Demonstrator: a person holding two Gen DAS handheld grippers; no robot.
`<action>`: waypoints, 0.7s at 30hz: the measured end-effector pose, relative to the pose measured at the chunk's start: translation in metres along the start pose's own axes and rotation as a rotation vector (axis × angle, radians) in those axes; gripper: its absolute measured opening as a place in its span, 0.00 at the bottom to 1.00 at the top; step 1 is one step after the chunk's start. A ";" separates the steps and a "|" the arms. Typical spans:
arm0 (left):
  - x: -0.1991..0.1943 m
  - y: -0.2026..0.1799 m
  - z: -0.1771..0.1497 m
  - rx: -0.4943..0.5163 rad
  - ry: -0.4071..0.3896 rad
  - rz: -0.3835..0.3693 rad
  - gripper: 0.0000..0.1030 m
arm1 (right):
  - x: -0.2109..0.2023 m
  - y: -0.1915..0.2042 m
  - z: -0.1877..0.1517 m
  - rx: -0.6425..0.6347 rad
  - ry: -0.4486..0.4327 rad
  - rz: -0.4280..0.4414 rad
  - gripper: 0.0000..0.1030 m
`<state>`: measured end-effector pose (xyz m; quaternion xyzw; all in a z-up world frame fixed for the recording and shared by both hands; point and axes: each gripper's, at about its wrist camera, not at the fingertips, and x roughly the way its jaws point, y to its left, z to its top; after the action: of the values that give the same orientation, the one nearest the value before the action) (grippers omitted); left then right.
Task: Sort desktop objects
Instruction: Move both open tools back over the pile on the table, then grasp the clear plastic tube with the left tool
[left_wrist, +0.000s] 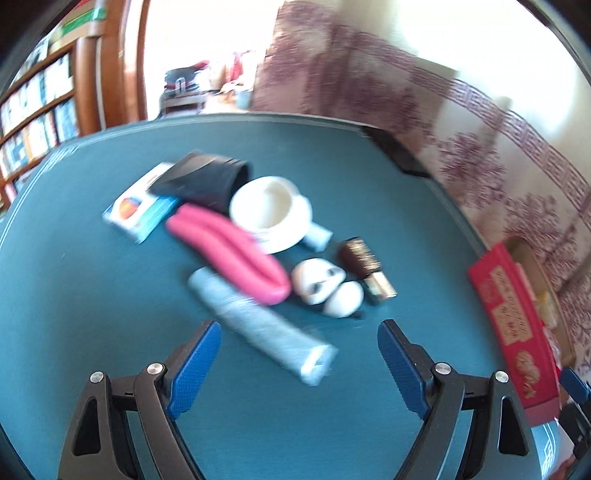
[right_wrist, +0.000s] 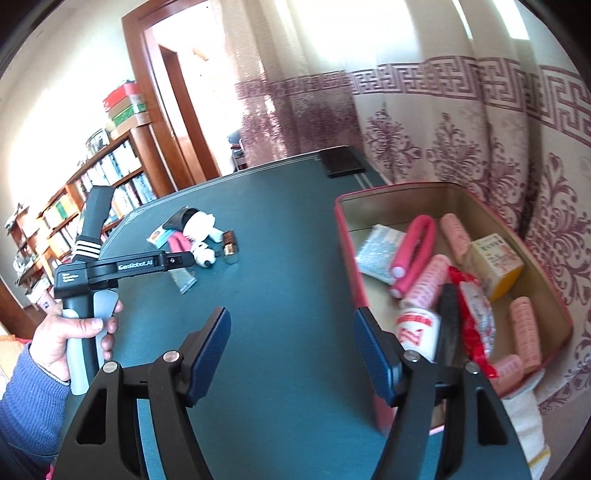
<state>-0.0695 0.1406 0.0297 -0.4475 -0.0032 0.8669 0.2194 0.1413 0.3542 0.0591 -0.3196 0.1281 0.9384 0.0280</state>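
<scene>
Bright backlight (blown out), motion blur.

A lived-in home study: a wooden bookcase (right_wrist: 92, 184) crammed with books, patterned maroon-and-cream curtains (right_wrist: 461, 129) over bright windows, a wooden door frame (right_wrist: 155, 110), and a green-topped table (right_wrist: 288, 258) strewn with household oddments.

Patterned curtain (right_wrist: 461, 122), wooden bookshelf (right_wrist: 92, 184), doorway (right_wrist: 192, 92), probably daylit.

Teal table (left_wrist: 110, 314), pink curler (left_wrist: 229, 251), red box (right_wrist: 347, 258), maroon-patterned curtain (right_wrist: 461, 129)
</scene>
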 end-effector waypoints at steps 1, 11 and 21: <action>0.002 0.004 -0.001 -0.008 0.004 0.008 0.85 | 0.000 0.003 -0.001 -0.004 0.002 0.002 0.71; 0.021 0.013 0.002 -0.027 0.012 0.078 0.96 | 0.009 0.014 -0.008 -0.007 0.030 0.010 0.73; 0.027 0.023 -0.003 0.040 -0.010 0.211 0.99 | 0.015 0.014 -0.013 0.007 0.051 0.020 0.73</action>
<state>-0.0899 0.1298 0.0023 -0.4368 0.0601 0.8873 0.1355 0.1353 0.3368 0.0432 -0.3418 0.1352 0.9299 0.0166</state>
